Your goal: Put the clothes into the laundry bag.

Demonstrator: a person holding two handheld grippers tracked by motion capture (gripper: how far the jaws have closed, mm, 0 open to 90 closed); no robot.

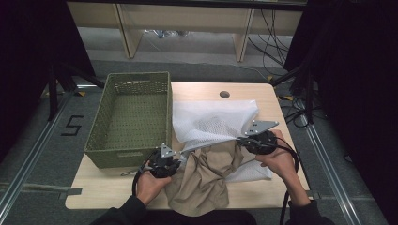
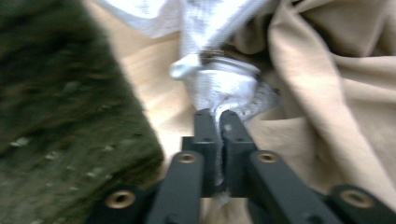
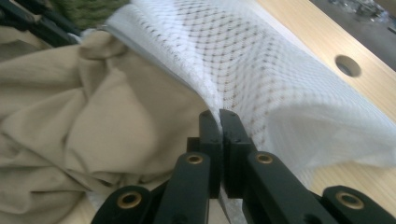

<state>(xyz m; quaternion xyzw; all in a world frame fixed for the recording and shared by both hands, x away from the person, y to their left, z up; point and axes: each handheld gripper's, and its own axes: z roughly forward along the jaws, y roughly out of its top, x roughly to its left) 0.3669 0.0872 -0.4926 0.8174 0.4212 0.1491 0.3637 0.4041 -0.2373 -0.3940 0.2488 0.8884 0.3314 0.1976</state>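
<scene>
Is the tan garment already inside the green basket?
No, the tan garment lies crumpled on the table beside the green basket, partly under the white mesh bag.

A rectangular green woven basket [image 1: 129, 117] sits on the left part of the light wooden table [image 1: 263, 93], its left side overhanging the table's edge. Just right of it, a white mesh laundry bag [image 1: 211, 119] spreads across the table's middle toward the far edge. A crumpled beige cloth garment [image 1: 206, 176] lies nearer the person, partly under the bag's near edge, reaching the table's front edge. A small round hole in the tabletop [image 1: 224, 94] lies beyond the bag. The left gripper [image 1: 180, 157] stands at the bag's near-left corner, between basket and garment; the right gripper [image 1: 241, 139] at the bag's near-right edge.
</scene>
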